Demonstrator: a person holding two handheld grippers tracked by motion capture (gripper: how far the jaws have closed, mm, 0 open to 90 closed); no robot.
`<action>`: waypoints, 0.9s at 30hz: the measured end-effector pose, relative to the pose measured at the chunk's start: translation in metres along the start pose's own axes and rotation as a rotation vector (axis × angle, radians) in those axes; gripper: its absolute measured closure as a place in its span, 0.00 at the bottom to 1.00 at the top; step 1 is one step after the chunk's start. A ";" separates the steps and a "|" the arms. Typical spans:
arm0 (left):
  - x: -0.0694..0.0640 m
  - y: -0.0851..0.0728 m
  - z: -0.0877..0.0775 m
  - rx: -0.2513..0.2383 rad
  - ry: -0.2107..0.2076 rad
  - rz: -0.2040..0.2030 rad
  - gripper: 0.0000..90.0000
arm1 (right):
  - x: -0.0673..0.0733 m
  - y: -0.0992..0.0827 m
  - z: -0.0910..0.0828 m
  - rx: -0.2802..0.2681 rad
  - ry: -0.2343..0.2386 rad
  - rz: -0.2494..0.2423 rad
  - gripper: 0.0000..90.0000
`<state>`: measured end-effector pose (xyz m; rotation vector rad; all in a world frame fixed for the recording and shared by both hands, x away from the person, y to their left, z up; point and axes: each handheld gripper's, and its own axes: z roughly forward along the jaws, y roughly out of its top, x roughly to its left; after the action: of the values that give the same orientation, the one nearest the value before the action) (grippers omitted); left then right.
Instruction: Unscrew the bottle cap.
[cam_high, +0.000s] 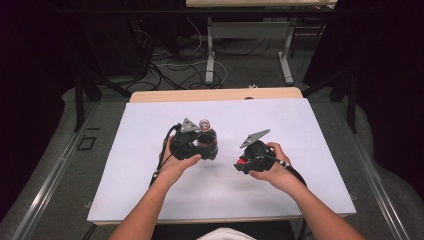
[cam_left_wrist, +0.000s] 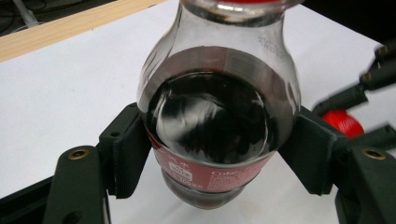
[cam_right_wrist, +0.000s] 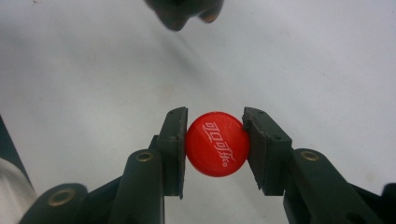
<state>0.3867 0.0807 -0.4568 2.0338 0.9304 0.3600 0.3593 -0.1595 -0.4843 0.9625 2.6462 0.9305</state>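
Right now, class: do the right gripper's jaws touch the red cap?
Touching. In the right gripper view, both pads of the right gripper press flush against the red cap, with no gap either side.

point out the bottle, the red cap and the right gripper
bottle (cam_left_wrist: 217, 116), left gripper view, dark middle of its body
red cap (cam_right_wrist: 217, 143), right gripper view, its printed top
right gripper (cam_right_wrist: 215, 140), right gripper view, between its fingertips

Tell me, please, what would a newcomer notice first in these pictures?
First, the red cap, clamped between the jaws of the right gripper just above the white table. Next, the bottle of dark drink, open at the top, squeezed by the left gripper at mid-table.
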 end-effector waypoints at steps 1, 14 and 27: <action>0.001 0.002 0.004 -0.004 -0.001 -0.004 0.34 | -0.001 -0.002 0.001 -0.009 0.001 0.000 0.68; 0.007 0.026 0.051 -0.026 0.054 -0.036 0.34 | -0.006 -0.017 0.009 -0.073 0.006 0.062 0.68; 0.021 0.021 0.081 0.020 0.100 -0.055 0.33 | -0.008 -0.020 0.014 -0.067 0.005 0.073 0.68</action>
<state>0.4559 0.0407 -0.4901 2.0191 1.0530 0.4275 0.3601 -0.1691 -0.5083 1.0487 2.5819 1.0310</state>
